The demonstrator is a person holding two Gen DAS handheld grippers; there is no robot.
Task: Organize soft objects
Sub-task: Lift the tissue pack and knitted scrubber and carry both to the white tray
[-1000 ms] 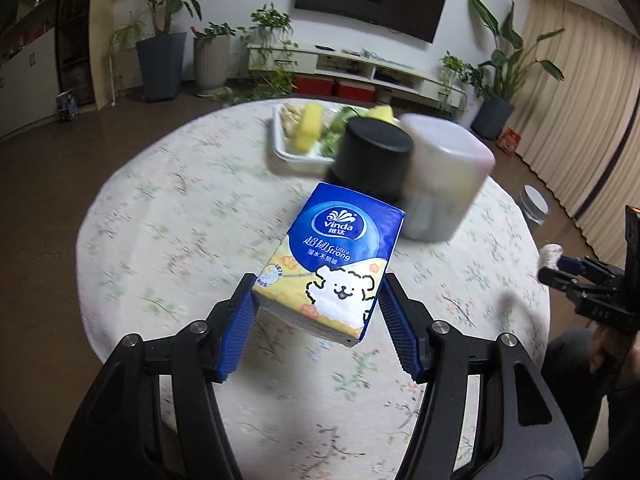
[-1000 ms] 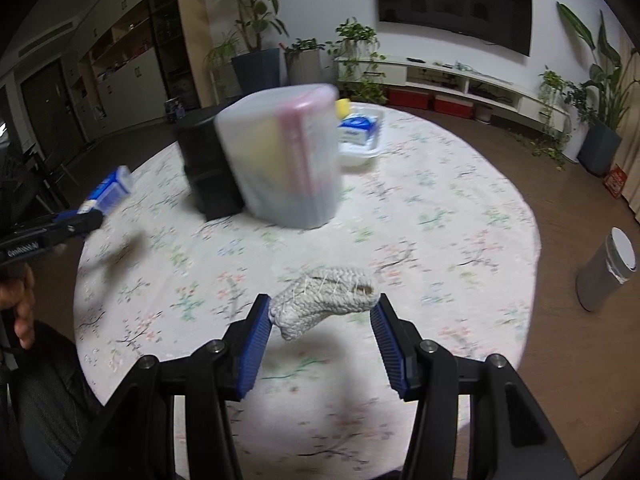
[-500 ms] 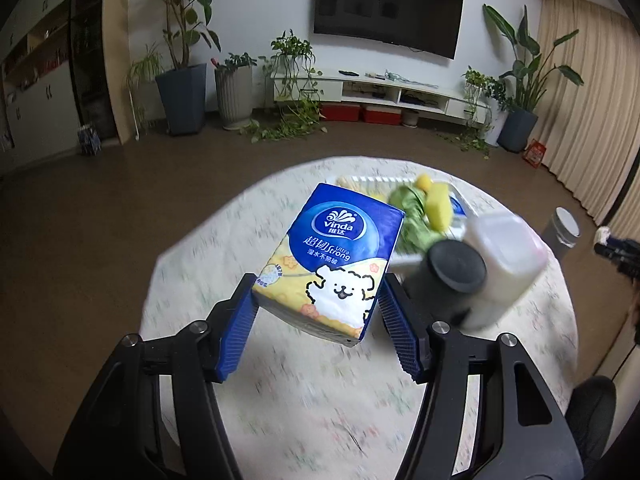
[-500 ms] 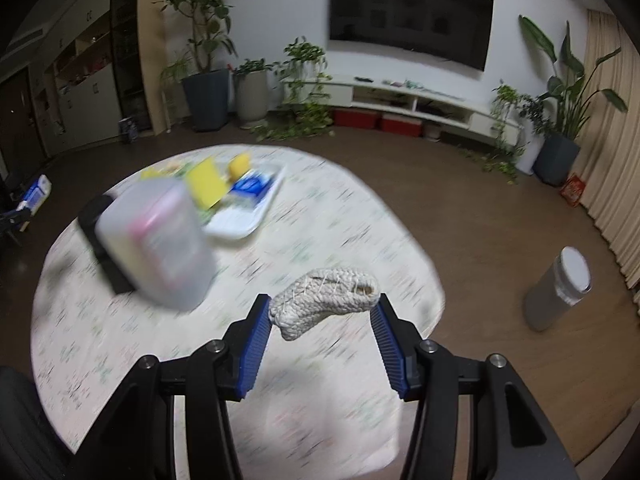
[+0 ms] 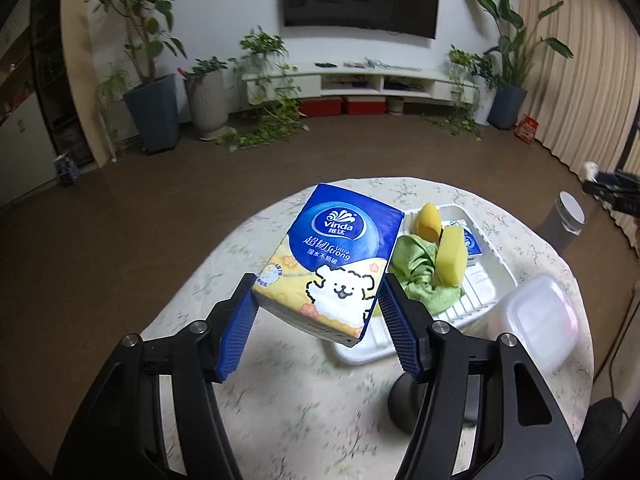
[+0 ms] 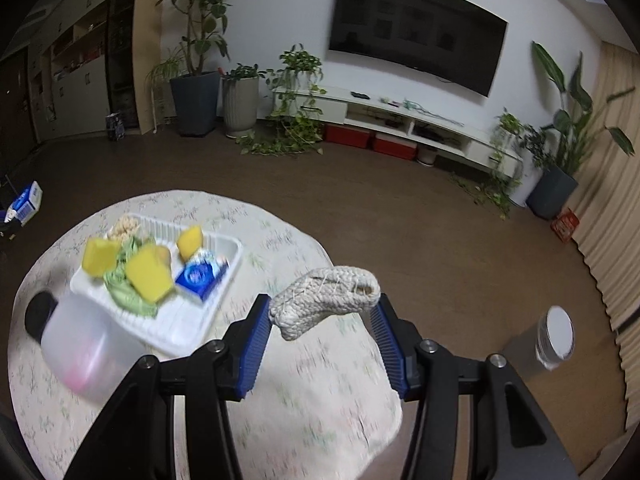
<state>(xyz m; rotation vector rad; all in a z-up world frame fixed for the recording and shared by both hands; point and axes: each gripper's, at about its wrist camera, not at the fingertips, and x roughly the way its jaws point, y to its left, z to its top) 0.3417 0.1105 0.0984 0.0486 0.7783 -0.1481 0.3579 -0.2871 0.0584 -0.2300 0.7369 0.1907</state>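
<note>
We clamp the tissue pack in our left gripper and the woven rope piece in our right gripper, both lifted clear of the bench to carry them (probably to the white tray at lower left).

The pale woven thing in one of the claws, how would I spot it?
Find the round table with the flowered cloth. Above its edge, the right gripper pinches a cream knitted rope piece between blue pads. Unlike the yellow sponges in the white tray, it is pale and braided.

A wall television, potted plants and a metal bin surround the floral-clothed table.
</note>
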